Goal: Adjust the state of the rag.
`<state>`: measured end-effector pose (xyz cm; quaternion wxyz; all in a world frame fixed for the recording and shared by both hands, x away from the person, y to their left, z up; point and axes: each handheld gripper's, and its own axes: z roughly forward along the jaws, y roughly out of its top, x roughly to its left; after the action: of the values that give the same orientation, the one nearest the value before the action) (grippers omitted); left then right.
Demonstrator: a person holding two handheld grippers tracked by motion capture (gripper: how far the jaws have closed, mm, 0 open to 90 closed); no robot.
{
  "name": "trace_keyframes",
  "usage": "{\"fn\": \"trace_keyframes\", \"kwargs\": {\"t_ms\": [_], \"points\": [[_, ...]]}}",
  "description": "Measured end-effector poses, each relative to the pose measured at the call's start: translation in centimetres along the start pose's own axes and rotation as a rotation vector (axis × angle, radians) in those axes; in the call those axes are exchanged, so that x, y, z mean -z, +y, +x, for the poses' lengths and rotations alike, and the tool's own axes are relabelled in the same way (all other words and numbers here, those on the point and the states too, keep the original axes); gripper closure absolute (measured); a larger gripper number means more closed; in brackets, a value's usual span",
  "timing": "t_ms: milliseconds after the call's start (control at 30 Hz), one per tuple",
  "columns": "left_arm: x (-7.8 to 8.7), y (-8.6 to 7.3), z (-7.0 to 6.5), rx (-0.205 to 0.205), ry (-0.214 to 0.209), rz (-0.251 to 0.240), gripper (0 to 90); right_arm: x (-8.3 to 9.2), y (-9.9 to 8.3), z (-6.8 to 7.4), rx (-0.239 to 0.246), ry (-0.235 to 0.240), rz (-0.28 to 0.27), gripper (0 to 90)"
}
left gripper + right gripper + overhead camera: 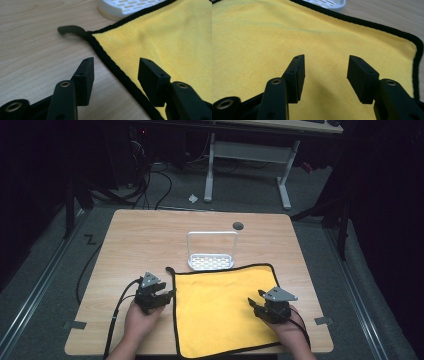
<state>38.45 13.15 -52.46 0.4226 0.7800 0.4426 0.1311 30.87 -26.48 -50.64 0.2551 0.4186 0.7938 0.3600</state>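
No text, label, brand, number or sign could be read anywhere in the pictures.

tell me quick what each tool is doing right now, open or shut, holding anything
Left tool: open, holding nothing, over the yellow cloth edge.
Right tool: open, holding nothing, above the cloth.
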Motion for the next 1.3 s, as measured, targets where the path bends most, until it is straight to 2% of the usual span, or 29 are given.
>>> {"fn": "trace_keyframes", "kwargs": {"t_ms": [33,233,333,433,500,600,667,767,833,933,967,1033,1067,1100,1133,1300], "points": [[-0.2,0.2,0.1,0.000,0.007,0.005,48.2,0.0,0.1,0.4,0.017,0.012,-0.006,46.4],[-2.1,1.8,0.5,-0.015,0.034,0.039,44.2,-0.3,0.4,1.9,0.049,0.049,-0.009,44.5],[-3.0,2.3,0.9,0.007,0.032,0.050,43.0,-0.4,0.4,2.2,0.057,0.063,-0.006,44.5],[-3.8,2.8,0.7,0.004,0.039,0.056,42.4,-0.6,0.5,2.5,0.065,0.079,-0.004,44.5],[-4.4,2.9,0.4,-0.006,0.070,0.075,42.1,-0.7,0.6,2.7,0.075,0.081,-0.003,44.5],[-4.7,2.9,-0.1,-0.028,0.092,0.071,40.4,-0.7,0.7,3.2,0.083,0.096,-0.008,44.5],[-4.9,2.6,-0.8,-0.076,0.131,0.069,41.3,-0.7,0.8,3.7,0.090,0.113,-0.011,44.2],[-4.8,2.2,-1.5,-0.089,0.131,0.048,51.4,-0.9,1.1,4.7,0.106,0.134,-0.012,43.4],[-4.8,2.1,-1.8,-0.115,0.123,0.043,62.1,-1.2,1.4,5.5,0.112,0.158,-0.011,43.0],[-4.7,1.9,-1.9,-0.134,0.093,0.033,74.2,-1.6,1.8,7.2,0.120,0.211,-0.004,42.8],[-4.7,1.9,-1.7,-0.124,0.085,0.028,77.6,-1.7,1.9,7.6,0.124,0.225,-0.001,42.8],[-4.5,1.9,-1.0,-0.061,0.045,0.023,81.4,-2.0,2.2,9.2,0.152,0.263,0.006,42.1],[-4.5,1.8,-0.4,-0.007,0.006,0.020,81.8,-2.1,2.3,9.7,0.165,0.269,0.005,42.1],[-4.4,1.8,-0.2,0.008,-0.004,0.019,81.8,-2.4,2.6,10.8,0.184,0.286,0.008,42.2],[-4.4,1.8,0.0,0.033,-0.019,0.017,81.8,-2.6,2.7,11.2,0.187,0.293,0.012,42.4],[-4.3,1.8,0.4,0.055,-0.038,0.014,81.3,-4.1,3.6,14.5,0.234,0.348,0.035,42.1]]}}
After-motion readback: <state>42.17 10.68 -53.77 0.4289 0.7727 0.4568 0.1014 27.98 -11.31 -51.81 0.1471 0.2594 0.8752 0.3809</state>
